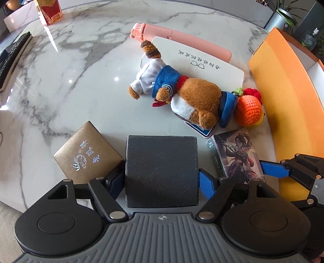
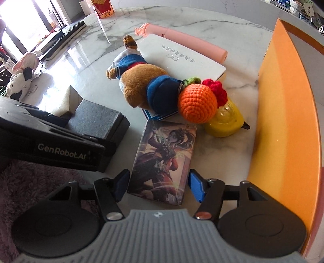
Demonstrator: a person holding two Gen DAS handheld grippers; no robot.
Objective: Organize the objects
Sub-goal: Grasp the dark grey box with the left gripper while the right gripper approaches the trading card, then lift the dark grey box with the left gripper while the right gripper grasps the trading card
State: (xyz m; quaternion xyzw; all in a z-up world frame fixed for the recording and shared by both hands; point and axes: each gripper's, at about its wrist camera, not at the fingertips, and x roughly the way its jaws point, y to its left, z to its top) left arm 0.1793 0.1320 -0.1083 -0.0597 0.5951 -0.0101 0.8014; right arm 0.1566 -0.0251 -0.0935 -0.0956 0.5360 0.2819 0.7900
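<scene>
on a white marble table [image 1: 85, 66], the wide bare stretch of stone lies left of the plush bear [image 1: 182, 95], running out to the curved table edge; a red carton [image 1: 49, 11] and a dark keyboard [image 1: 14, 54] stand near that far rim. right of the bear the room is tight: an orange box wall [image 1: 283, 85] rises along the table's right side, with a crocheted orange ball [image 1: 248, 111], a red crocheted piece [image 2: 217, 90] and a yellow plastic toy [image 2: 226, 121] filling the strip between bear and wall. behind the bear lie a white case [image 1: 202, 60] and a pink stick [image 1: 182, 40], the bear's tail resting on the case. a small blue card [image 2: 154, 116] peeks from under the bear's head.

below the bear, the left gripper [image 1: 162, 178] straddles a black square box [image 1: 162, 170], jaws spread wide; its blue pads [image 1: 206, 184] stand just beside the box's sides, and whether they press on it cannot be told. a tan booklet [image 1: 87, 155] lies just left of the box.

right of the box and below the bear, the right gripper [image 2: 158, 186] frames an illustrated card box [image 2: 164, 161] lying flat on the stone; its jaws stand apart with a gap showing on the right side, released rather than clamped.
</scene>
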